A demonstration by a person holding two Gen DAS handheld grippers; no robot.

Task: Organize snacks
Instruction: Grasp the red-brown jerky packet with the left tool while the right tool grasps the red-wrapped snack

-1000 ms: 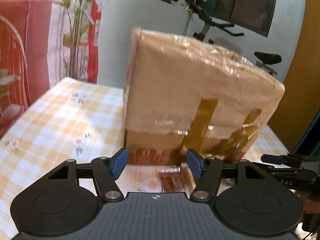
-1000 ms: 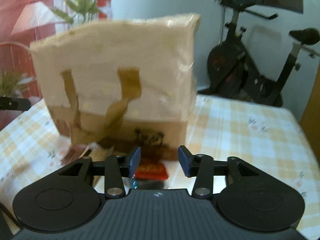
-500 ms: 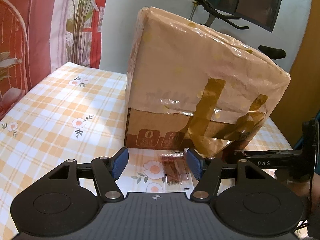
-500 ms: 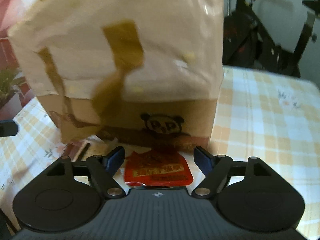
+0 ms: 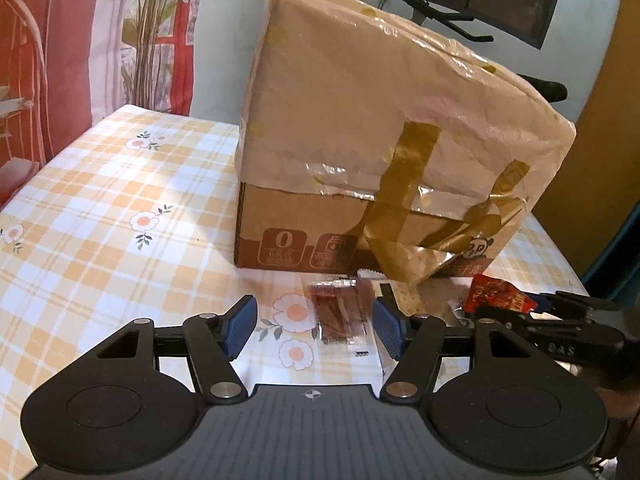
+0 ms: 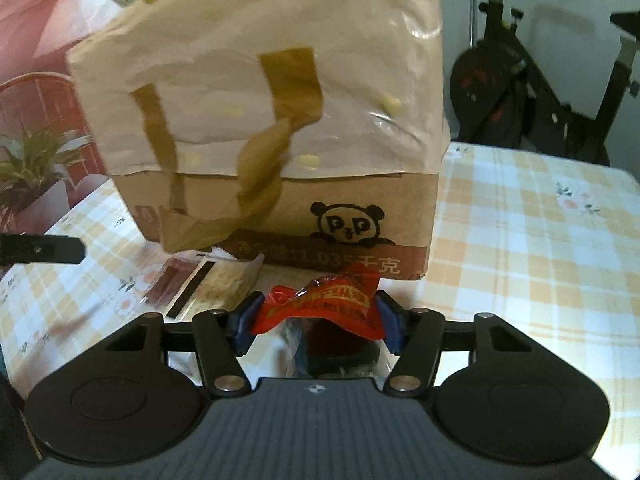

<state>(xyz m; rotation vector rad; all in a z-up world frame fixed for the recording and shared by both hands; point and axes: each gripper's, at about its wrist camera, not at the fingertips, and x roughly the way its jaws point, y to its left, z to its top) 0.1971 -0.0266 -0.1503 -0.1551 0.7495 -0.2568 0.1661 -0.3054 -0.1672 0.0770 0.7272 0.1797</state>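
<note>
A red snack packet (image 6: 320,304) sits between the blue pads of my right gripper (image 6: 316,320). The jaws are closing and the pads press its sides, so it bows upward just off the table. The same red packet (image 5: 498,294) shows at the right of the left wrist view. My left gripper (image 5: 314,328) is open, low over a clear packet of brown snack strips (image 5: 338,312) lying flat on the cloth. A white cracker packet (image 6: 224,284) lies between the two snacks. Behind them stands a large cardboard box (image 5: 360,140) wrapped in plastic and brown tape.
The checked, flowered tablecloth (image 5: 100,200) stretches to the left of the box and also to its right (image 6: 540,240). An exercise bike (image 6: 520,92) stands beyond the table's far edge. A potted plant (image 6: 32,160) and red curtains are on the left.
My right gripper opened wide over the red packet, sank, and closed on its sides, so the packet now bulges up. The left gripper stayed open over the brown packet.
</note>
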